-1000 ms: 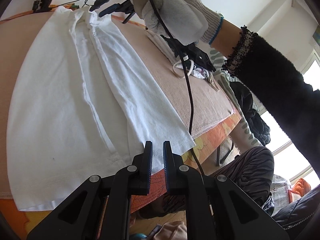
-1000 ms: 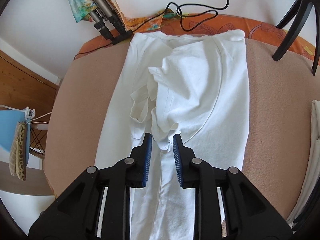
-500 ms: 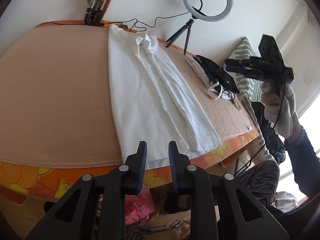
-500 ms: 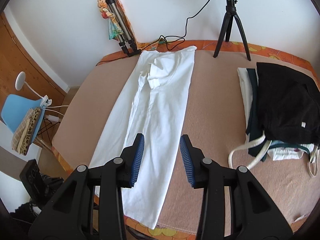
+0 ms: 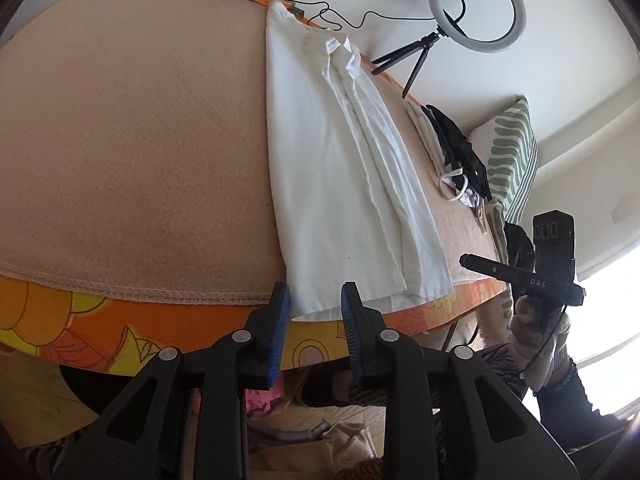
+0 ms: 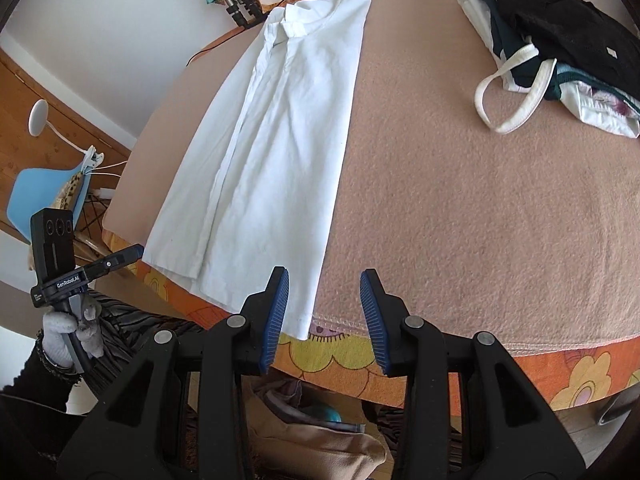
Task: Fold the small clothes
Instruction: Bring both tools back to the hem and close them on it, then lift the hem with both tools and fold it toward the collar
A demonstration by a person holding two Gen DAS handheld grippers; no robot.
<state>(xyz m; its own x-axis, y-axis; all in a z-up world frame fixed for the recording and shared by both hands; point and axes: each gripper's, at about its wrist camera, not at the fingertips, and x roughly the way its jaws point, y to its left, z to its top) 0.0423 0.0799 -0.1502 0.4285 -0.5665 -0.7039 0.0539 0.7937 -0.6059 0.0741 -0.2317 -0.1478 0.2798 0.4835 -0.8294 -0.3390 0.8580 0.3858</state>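
A white shirt [image 5: 340, 168] [image 6: 276, 140] lies folded into a long strip on the beige blanket [image 5: 120, 140] [image 6: 480, 200], collar at the far end, hem at the near table edge. My left gripper [image 5: 315, 292] hovers over the hem at that edge. Its jaws are opening, and the pads press on nothing. My right gripper [image 6: 325, 278] stands open just right of the hem's right corner, which shows by its left finger without being pinched. Each gripper shows in the other's view: the left gripper [image 6: 138, 249] and the right gripper [image 5: 466, 259], both held in gloved hands.
A pile of dark and white clothes [image 6: 560, 40] [image 5: 460, 152] sits at the right of the table. At the far edge stand a ring light on a tripod [image 5: 476, 6] and folded tripod legs [image 6: 240, 4]. A blue chair [image 6: 40, 188] stands left, beyond the orange flowered table edge [image 6: 400, 356].
My right gripper has drawn back from the folded sleeve near the collar to the hem end, and its jaws stand wider. My left gripper swung along the near edge and opened.
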